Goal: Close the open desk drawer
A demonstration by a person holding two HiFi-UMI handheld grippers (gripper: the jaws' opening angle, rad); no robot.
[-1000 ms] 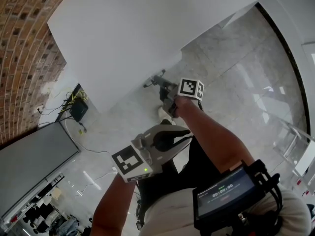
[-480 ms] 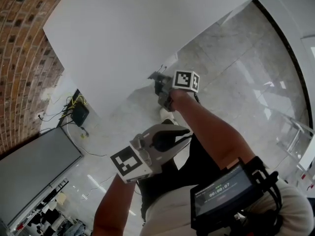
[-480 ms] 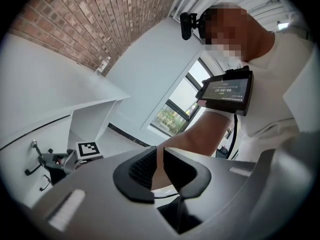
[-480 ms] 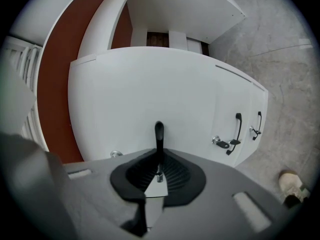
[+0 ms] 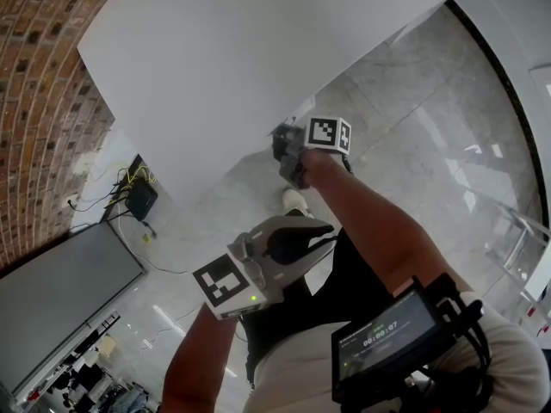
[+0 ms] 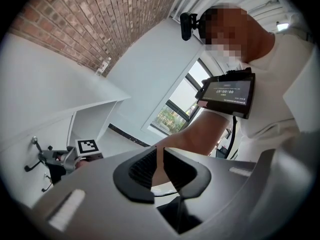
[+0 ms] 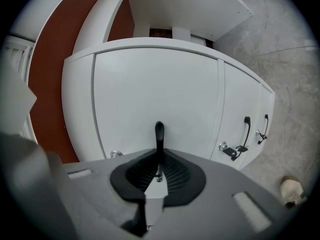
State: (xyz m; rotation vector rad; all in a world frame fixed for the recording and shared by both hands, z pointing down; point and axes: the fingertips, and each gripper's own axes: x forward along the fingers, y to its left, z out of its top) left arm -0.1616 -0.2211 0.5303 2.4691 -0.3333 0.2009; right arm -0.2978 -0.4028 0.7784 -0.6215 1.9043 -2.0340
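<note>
In the right gripper view a white drawer front (image 7: 155,84) fills the middle, and its black bar handle (image 7: 159,133) runs down between the pads of my right gripper (image 7: 158,171), which is shut on it. The head view shows that right gripper (image 5: 288,149) tucked against the edge of the white desk (image 5: 215,58); the drawer itself is hidden under the desktop there. My left gripper (image 5: 318,235) hangs low near my body, shut with nothing in it. From the left gripper (image 6: 160,166) view I see the right gripper (image 6: 55,161) at the desk's side.
To the right of the held drawer are more fronts with black handles (image 7: 245,129) and a lock with a key (image 7: 226,149). A shoe (image 5: 295,200) stands on the marble floor below. A dark screen (image 5: 60,291) and cables (image 5: 138,196) lie at the left by the brick wall.
My right gripper has moved up toward the desk edge with the handle, and sits closer under the desktop. The left gripper has stayed in place.
</note>
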